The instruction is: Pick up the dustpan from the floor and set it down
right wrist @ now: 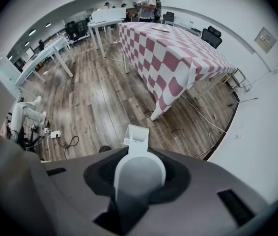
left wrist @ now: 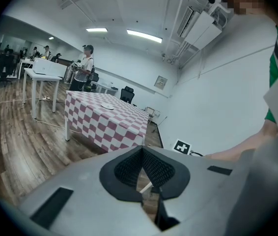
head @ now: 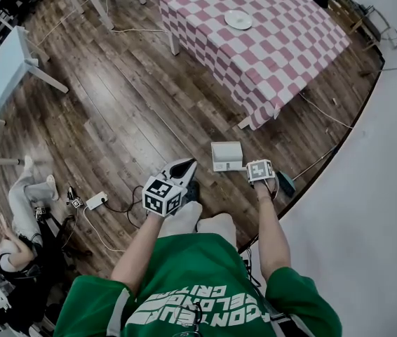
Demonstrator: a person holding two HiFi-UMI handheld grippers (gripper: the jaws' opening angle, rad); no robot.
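The white dustpan (head: pixel 226 155) hangs low over the wooden floor, just left of my right gripper (head: pixel 260 170). That gripper points straight down and is shut on the pan's rounded white handle (right wrist: pixel 139 173). In the right gripper view the pan's open body (right wrist: pixel 136 134) shows end-on below the jaws. I cannot tell whether the pan touches the floor. My left gripper (head: pixel 183 168) is held a little to the left, beside the dustpan. In the left gripper view its jaws (left wrist: pixel 141 151) meet at the tips with nothing between them.
A teal brush (head: pixel 286 183) with a long handle lies by the white wall at the right. The pink-checked table (head: pixel 268 55) with a white plate (head: pixel 238 20) stands ahead. A power strip (head: pixel 96 201) with cables and a seated person (head: pixel 23 209) are at the left.
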